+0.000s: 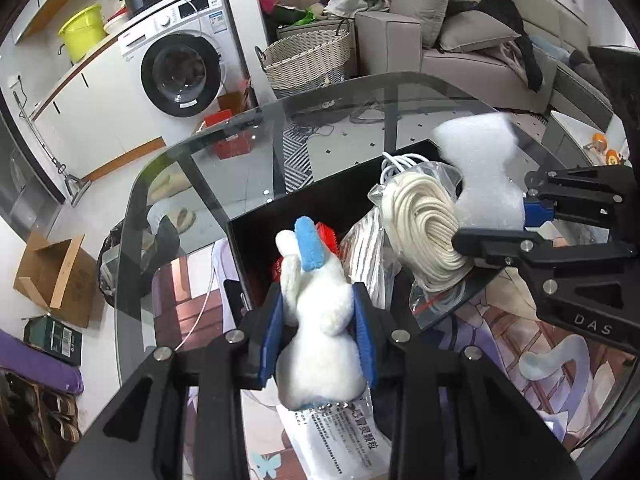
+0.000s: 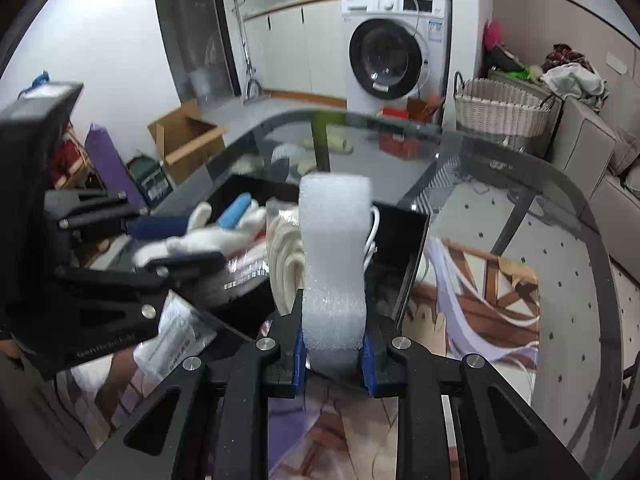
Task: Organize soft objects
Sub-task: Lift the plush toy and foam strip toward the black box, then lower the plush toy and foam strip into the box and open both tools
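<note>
Left tool (image 1: 318,330) pinches fuzzy white plush toy (image 1: 316,320); right tool (image 2: 334,354) squeezes bubbly white foam block (image 2: 334,264) over black box (image 2: 404,240).

Layout we see: box on glass table, both grippers holding items over it.

We see the glass table (image 1: 224,168) carrying an open box (image 1: 256,240), which sits partly on a printed mat (image 2: 480,304). Inside the box, a rope coil in a bag (image 1: 416,224) lies right of centre, cable (image 1: 396,162) behind it. Left gripper (image 1: 320,328) holds a plush toy (image 1: 316,320) over the box's near left; right gripper (image 2: 334,344) holds a foam block (image 2: 334,248) over its right side. A printed packet (image 1: 340,432) lies before the box. Behind the table we note a wicker basket (image 1: 308,60), washing machine (image 1: 180,64) to its left, sofa (image 1: 460,52) to its right.
</note>
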The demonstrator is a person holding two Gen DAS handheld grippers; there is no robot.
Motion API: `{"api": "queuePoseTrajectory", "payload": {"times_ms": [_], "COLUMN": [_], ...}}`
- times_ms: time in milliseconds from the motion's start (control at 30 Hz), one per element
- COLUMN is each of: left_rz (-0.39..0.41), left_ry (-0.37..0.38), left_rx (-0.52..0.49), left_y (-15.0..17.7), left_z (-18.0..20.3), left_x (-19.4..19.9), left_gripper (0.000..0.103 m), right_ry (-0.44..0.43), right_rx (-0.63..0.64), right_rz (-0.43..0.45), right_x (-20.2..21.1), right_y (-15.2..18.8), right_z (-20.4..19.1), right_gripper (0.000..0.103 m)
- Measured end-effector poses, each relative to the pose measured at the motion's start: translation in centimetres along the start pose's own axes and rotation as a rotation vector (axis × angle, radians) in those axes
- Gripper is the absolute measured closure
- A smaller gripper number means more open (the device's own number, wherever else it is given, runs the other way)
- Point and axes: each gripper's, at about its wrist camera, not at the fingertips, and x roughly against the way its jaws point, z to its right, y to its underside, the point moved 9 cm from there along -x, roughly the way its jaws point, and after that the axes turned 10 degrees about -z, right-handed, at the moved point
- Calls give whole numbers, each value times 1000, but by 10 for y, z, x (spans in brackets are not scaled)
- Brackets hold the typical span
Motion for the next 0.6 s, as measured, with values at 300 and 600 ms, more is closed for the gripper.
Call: {"api": "queuePoseTrajectory", "payload": {"times_ms": [300,600], "left_rz": [15,84], "left_ry": [0,-3], "left_rx": [54,67], "left_y": [-8,-18], "left_z": [-11,-11], "left_x": [-2,11], "left_gripper": [71,71], "right_ry": [-29,-19], "right_rx": [50,17], "right_rz": [-40,-20], "right_x": [-1,6], "right_y": [-1,-18], "right_z": [-18,-13], "right_gripper": [81,72]}}
